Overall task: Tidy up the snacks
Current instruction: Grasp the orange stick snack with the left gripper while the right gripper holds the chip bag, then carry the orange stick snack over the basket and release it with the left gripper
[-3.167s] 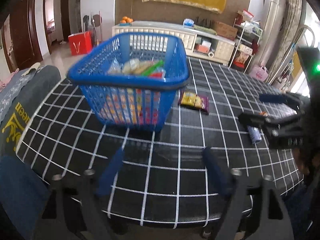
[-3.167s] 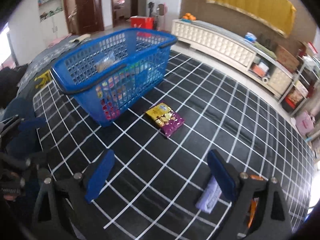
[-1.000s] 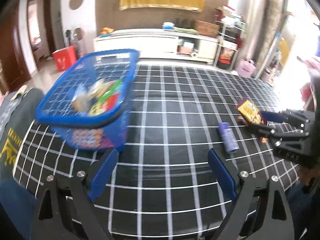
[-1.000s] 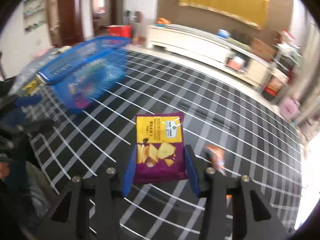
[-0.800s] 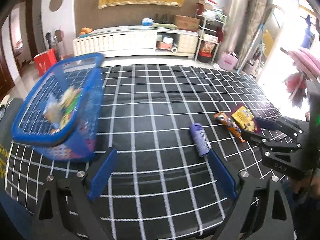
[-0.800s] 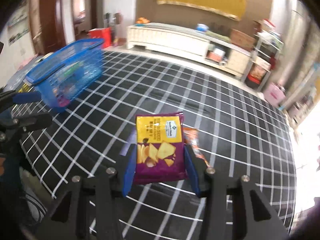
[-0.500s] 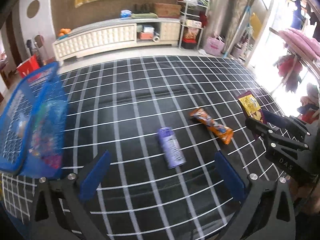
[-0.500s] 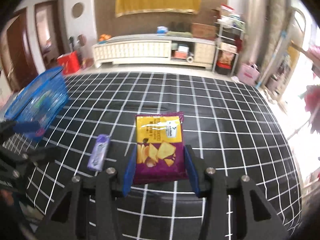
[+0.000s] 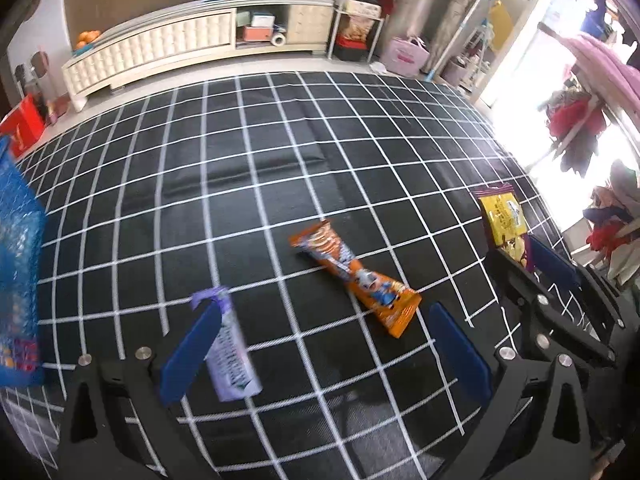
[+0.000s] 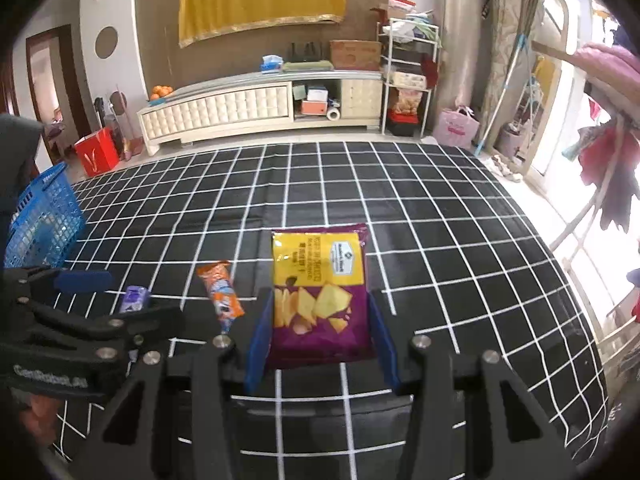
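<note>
My right gripper (image 10: 320, 332) is shut on a yellow and purple chip bag (image 10: 319, 292), held up above the table; the same chip bag (image 9: 502, 220) shows at the right of the left wrist view. My left gripper (image 9: 320, 352) is open, low over the table. An orange snack bar (image 9: 354, 276) lies between its fingers, farther out. A purple snack pack (image 9: 230, 344) lies just beside the left finger. The blue basket (image 9: 18, 276) with snacks in it stands at the far left edge; the basket (image 10: 42, 220) also shows left in the right wrist view.
The table wears a black cloth with a white grid (image 9: 280, 152). Beyond it stand a white cabinet (image 10: 256, 108), a red bag (image 10: 98, 156) on the floor and a metal shelf (image 10: 408, 76). Clothes hang at the right (image 10: 608, 168).
Both views have swung right, away from the basket. The right gripper, open 3.2 s ago, has shut on the chip bag and lifted it. My left gripper has come closer to the orange and purple snacks.
</note>
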Tool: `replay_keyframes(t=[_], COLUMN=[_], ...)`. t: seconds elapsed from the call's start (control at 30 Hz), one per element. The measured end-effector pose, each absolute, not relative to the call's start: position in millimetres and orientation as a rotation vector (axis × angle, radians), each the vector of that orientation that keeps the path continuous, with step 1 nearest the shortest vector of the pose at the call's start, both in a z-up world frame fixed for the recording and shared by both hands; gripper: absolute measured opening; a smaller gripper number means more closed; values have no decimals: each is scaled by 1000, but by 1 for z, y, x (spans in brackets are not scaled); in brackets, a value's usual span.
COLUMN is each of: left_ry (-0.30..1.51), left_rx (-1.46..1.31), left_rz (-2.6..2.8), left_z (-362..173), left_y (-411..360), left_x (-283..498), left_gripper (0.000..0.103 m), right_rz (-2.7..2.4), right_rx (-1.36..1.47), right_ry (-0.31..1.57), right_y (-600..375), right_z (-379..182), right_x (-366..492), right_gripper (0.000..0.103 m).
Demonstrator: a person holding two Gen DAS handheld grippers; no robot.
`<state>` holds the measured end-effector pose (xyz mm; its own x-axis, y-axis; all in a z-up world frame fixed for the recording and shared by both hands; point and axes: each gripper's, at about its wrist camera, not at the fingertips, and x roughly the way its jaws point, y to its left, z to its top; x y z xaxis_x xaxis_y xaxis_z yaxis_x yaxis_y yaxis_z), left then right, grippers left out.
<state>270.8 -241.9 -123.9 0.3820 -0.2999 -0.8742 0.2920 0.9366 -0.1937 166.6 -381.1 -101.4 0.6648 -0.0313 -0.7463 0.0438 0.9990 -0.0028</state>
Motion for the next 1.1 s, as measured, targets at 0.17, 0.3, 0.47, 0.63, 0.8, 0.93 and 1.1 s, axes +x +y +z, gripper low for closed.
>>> replay_keyframes(t=[0.17, 0.3, 0.47, 0.63, 0.8, 0.93, 1.1], left_ry=[1179, 1188, 1276, 1258, 1262, 1284, 1222], left_rx=[-14, -23, -53, -25, 1, -42, -42], left_rz=[-407, -393, -361, -359, -387, -443, -464], left_z=[-143, -150, -172, -180, -176, -175, -150], left_y=[-261, -271, -275, -276, -269, -247, -221], left_x=[289, 308, 332, 328, 315, 304, 284], left_gripper=[87, 87, 87, 74, 15, 12, 12], right_rz=[-85, -90, -89, -81, -69, -66, -31], right_rx=[16, -24, -35, 2, 39, 58, 54], right_ry=[843, 843, 858, 888, 919, 939, 945], right_y=[-388, -380, -378, -383, -387, -387, -372], right_z=[-103, -105, -108, -112, -115, -119, -118], right_x=[167, 166, 167, 173, 177, 180, 180], right_gripper=[51, 51, 51, 51, 51, 51, 51])
